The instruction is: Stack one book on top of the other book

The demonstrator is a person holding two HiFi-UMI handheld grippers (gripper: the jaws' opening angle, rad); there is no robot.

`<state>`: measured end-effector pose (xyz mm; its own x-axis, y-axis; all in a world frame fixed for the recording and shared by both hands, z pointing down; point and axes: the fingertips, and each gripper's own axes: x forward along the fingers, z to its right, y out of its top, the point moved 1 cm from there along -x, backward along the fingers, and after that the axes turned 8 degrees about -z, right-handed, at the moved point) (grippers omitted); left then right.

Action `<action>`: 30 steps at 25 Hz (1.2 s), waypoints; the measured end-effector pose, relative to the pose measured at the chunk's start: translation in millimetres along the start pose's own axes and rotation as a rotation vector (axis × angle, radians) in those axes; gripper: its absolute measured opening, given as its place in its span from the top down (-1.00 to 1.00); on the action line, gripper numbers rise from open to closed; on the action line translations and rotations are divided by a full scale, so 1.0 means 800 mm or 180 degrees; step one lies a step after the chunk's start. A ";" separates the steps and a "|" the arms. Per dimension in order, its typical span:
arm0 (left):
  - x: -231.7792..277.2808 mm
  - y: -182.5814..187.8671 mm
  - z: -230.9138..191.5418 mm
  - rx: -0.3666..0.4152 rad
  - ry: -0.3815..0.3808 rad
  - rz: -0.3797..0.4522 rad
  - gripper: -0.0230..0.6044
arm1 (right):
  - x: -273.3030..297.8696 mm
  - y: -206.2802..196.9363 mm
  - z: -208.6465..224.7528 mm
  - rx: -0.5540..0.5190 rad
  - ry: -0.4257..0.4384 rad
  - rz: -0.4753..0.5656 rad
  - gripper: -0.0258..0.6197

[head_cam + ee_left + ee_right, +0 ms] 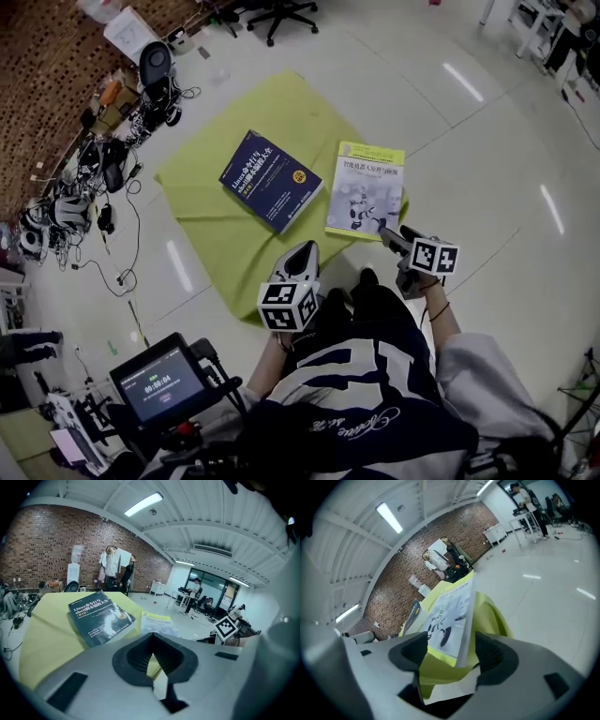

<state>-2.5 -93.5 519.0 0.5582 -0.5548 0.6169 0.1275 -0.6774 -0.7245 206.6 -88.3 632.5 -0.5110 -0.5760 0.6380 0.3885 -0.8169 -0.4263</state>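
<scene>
Two books are laid flat and cover up, side by side but apart, on a green cloth (211, 230) spread on the floor (487, 178). The blue book (270, 180) is at left and the yellow book (366, 187) at right. Nothing is stacked yet.

The step in hand is judged to be the approach for picking the yellow book. The right gripper (386, 232) is held wide open at that book's near edge. In the right gripper view the near corner is seen between the jaws, with no pad pressed on it, so nothing is held.

The left gripper (302, 251) is held over the cloth's near part, short of the blue book, with jaws closed together and empty.

Next move, as judged: the right jaws are closed on the yellow book's edge, then the book is lifted and carried left over the blue one. With an edge grip, sag or slip is likely.

Count: two books, one cloth, two grippers.
</scene>
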 end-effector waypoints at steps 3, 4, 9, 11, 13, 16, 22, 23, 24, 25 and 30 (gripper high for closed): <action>0.013 0.004 -0.005 -0.0122 0.0164 0.0002 0.92 | 0.025 0.006 0.024 0.0141 0.0098 -0.0189 -0.02; 0.016 0.004 -0.006 -0.0151 0.0218 -0.0008 0.92 | 0.032 0.005 0.028 0.0157 0.0144 -0.0270 -0.02; 0.034 -0.003 -0.005 -0.0275 0.0414 -0.0091 0.92 | 0.056 0.001 0.028 0.0409 0.0662 -0.0548 0.00; 0.037 -0.004 -0.006 -0.0324 0.0488 -0.0102 0.92 | 0.059 -0.002 0.016 0.0585 0.0990 -0.0625 0.11; 0.039 0.000 -0.006 -0.0362 0.0546 -0.0097 0.92 | 0.056 0.001 0.002 0.0749 0.1281 -0.0665 0.50; 0.042 0.003 -0.004 -0.0411 0.0600 -0.0092 0.92 | 0.046 0.008 -0.010 0.0924 0.1416 -0.0757 0.65; 0.052 -0.003 -0.002 -0.0469 0.0688 -0.0023 0.92 | 0.025 0.026 -0.033 0.0571 0.1396 -0.0667 0.67; 0.053 -0.003 -0.003 -0.0474 0.0695 -0.0011 0.92 | 0.021 0.030 -0.037 0.0471 0.1372 -0.0640 0.67; 0.053 -0.002 -0.004 -0.0479 0.0703 -0.0002 0.92 | 0.015 0.034 -0.043 0.0381 0.1363 -0.0603 0.67; 0.052 -0.001 -0.005 -0.0482 0.0712 0.0005 0.92 | 0.009 0.039 -0.049 0.0299 0.1371 -0.0553 0.68; 0.045 0.003 -0.011 -0.0516 0.0767 0.0071 0.92 | -0.033 0.084 -0.094 -0.0028 0.1596 -0.0265 0.69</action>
<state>10.6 -119.7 542.1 0.3461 -0.6561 0.6706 -0.0261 -0.7212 -0.6922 188.4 -130.3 539.2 -0.8461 -0.4507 0.2845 0.3255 -0.8596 -0.3939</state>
